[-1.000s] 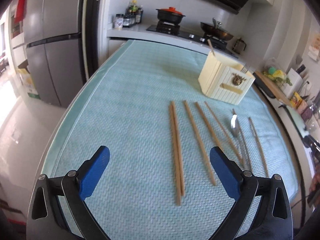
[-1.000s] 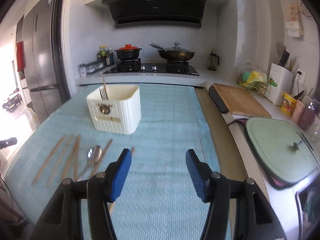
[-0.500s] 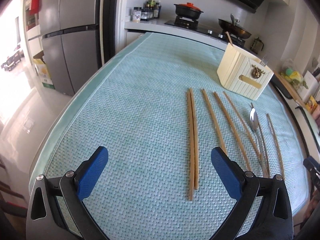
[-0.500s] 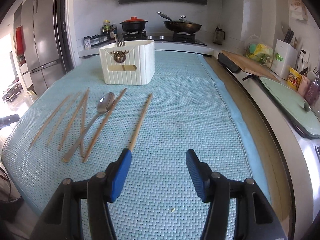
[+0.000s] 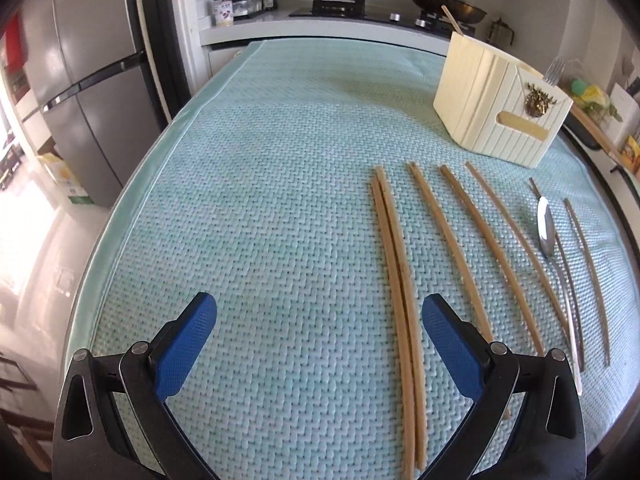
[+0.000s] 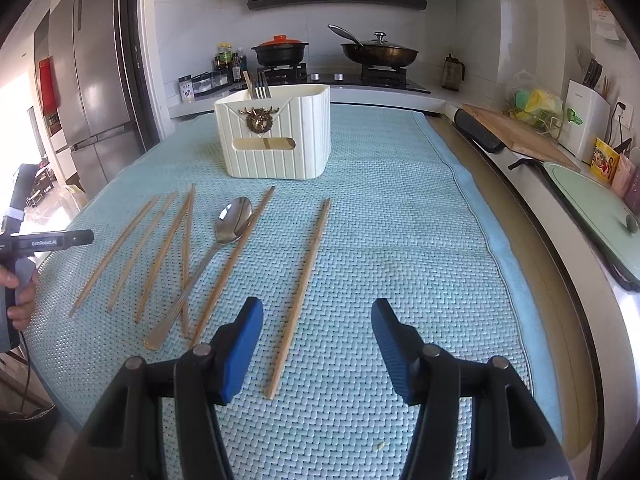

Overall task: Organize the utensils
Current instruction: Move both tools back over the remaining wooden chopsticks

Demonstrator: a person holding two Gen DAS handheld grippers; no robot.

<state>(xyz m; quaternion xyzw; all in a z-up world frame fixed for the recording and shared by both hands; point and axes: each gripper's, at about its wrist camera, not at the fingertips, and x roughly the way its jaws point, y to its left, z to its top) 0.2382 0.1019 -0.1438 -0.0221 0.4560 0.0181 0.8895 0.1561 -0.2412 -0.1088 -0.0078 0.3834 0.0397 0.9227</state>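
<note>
Left gripper (image 5: 318, 336) tilts down over the mat (image 5: 260, 208), jaws spread, empty, a chopstick pair (image 5: 394, 276) running up between the fingertips. Right gripper (image 6: 317, 326) also angled down, jaws apart, nothing held, one chopstick (image 6: 300, 296) lying between them. Spoon (image 6: 224, 240) and more chopsticks lie left of it; holder (image 6: 276, 136) stands beyond.

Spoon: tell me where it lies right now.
In the right wrist view the spoon lies on the mat, left of centre among the chopsticks, bowl toward the holder, its handle crossing one chopstick.
</note>
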